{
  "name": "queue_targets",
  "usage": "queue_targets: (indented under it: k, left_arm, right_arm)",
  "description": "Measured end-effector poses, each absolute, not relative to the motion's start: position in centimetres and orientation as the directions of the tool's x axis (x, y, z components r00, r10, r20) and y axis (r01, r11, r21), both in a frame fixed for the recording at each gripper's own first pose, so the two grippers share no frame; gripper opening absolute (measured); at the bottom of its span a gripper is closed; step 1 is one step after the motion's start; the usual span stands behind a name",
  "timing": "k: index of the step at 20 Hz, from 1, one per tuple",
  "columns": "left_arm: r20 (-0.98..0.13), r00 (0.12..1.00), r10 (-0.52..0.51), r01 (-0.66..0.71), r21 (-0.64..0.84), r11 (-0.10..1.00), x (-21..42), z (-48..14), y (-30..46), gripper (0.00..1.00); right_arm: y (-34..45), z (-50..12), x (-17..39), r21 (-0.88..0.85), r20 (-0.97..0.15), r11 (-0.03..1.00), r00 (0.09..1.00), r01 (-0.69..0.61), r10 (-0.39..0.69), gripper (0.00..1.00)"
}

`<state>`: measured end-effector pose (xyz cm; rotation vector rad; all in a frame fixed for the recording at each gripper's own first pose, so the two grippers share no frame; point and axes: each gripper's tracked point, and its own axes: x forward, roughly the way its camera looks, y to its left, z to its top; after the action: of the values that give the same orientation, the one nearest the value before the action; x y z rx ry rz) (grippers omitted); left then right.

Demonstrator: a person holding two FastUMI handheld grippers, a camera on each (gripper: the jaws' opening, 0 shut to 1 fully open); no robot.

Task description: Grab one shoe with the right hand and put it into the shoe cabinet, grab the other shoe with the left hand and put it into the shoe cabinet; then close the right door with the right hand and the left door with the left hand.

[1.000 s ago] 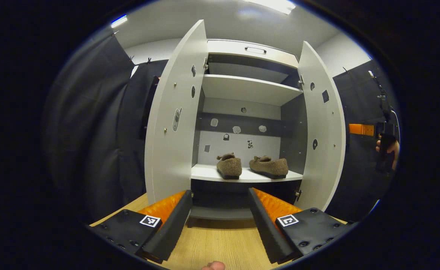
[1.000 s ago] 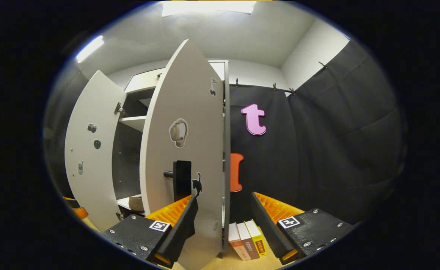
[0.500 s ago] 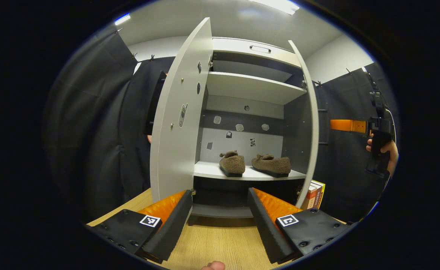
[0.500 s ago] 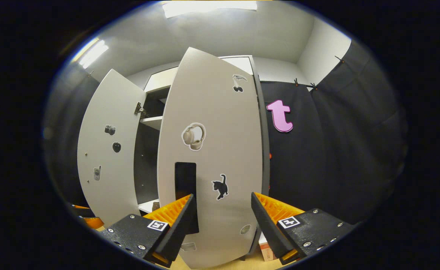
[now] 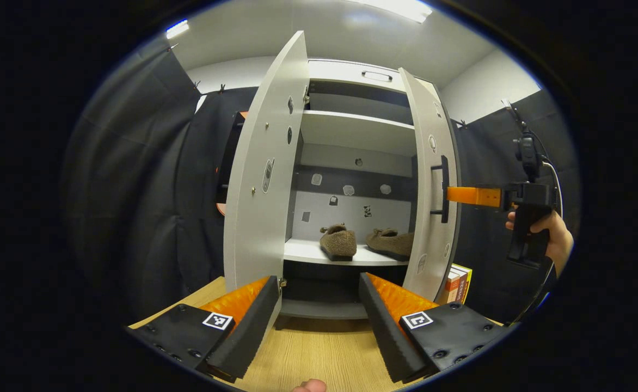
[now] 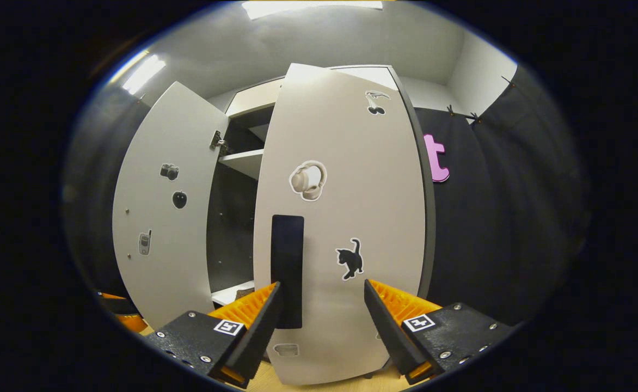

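Two brown fuzzy shoes (image 5: 338, 242) (image 5: 392, 242) sit side by side on the white shoe cabinet's lower shelf (image 5: 305, 252). The left door (image 5: 259, 179) stands wide open. The right door (image 5: 430, 190) is swung most of the way shut. My left gripper (image 5: 319, 321) is open and empty, held back from the cabinet. In the left gripper view a hand (image 5: 556, 239) holds my right gripper (image 5: 452, 195) against the door's outer face by the black handle (image 5: 444, 188). In the right gripper view my right gripper (image 6: 321, 321) is open, with the door (image 6: 351, 190) and its handle (image 6: 287, 269) just ahead.
Upright books (image 5: 458, 280) stand on the wooden floor (image 5: 313, 348) right of the cabinet. An upper shelf (image 5: 357, 128) sits inside the cabinet. Black cloth walls close in on both sides. Stickers dot both doors and the back panel.
The right door has swung from wide open to mostly shut, pushed by my right gripper moving in with it. My left gripper has hardly moved.
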<state>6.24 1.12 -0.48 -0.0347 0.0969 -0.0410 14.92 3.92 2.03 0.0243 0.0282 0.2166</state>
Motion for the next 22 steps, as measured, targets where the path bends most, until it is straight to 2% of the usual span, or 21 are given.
queue_targets:
  k: [2, 3, 4, 5, 6, 7, 13, 14, 15, 22]
  left_arm:
    - [-0.092, 0.995, -0.041, 0.038, -0.037, 0.999, 6.2, -0.3, 1.1, 0.94]
    - [-0.091, 0.995, -0.04, 0.037, -0.037, 0.999, 6.1, -0.3, 1.1, 0.99]
    - [-0.089, 0.995, -0.04, 0.037, -0.036, 0.999, 6.0, -0.2, 1.1, 0.94]
    - [-0.087, 0.995, -0.039, 0.036, -0.035, 0.999, 6.1, -0.2, 1.2, 0.94]
    - [-0.088, 0.995, -0.038, 0.035, -0.033, 0.999, 6.1, -0.2, 1.2, 0.99]
    - [-0.088, 0.995, -0.036, 0.034, -0.033, 0.999, 6.1, -0.2, 1.2, 0.94]
    - [-0.089, 0.996, -0.026, 0.024, -0.026, 0.999, 5.8, 0.0, 1.8, 0.94]
    - [-0.088, 0.996, -0.025, 0.023, -0.024, 0.999, 5.7, 0.1, 1.9, 1.0]
    - [-0.088, 0.996, -0.025, 0.023, -0.023, 0.999, 5.8, 0.1, 1.9, 0.94]
    - [-0.088, 0.996, -0.012, 0.01, -0.028, 1.0, 5.6, 0.3, 2.5, 0.94]
  right_arm:
    - [4.3, 2.0, 15.2, 0.023, -0.025, 0.977, 0.977, -0.21, 0.21, 0.91]
    - [4.5, 1.8, 15.5, 0.02, -0.028, 0.978, 0.978, -0.207, 0.207, 0.91]
    - [4.7, 1.7, 15.9, 0.024, -0.033, 0.979, 0.979, -0.201, 0.202, 0.91]
    - [5.0, 1.6, 16.3, 0.028, -0.038, 0.979, 0.979, -0.201, 0.202, 0.91]
    - [5.4, 1.4, 16.7, 0.031, -0.042, 0.979, 0.978, -0.203, 0.205, 0.91]
    - [5.7, 1.1, 17.4, 0.034, -0.046, 0.978, 0.977, -0.206, 0.207, 0.91]
    - [7.0, 0.4, 19.6, 0.017, -0.032, 0.984, 0.983, -0.178, 0.179, 0.9]
    - [7.1, 0.2, 20.0, 0.014, -0.032, 0.985, 0.984, -0.174, 0.174, 0.9]
    - [7.2, 0.1, 20.2, 0.014, -0.035, 0.985, 0.985, -0.17, 0.17, 0.9]
    - [7.1, -0.4, 21.2, 0.042, -0.061, 0.987, 0.986, -0.156, 0.158, 0.91]
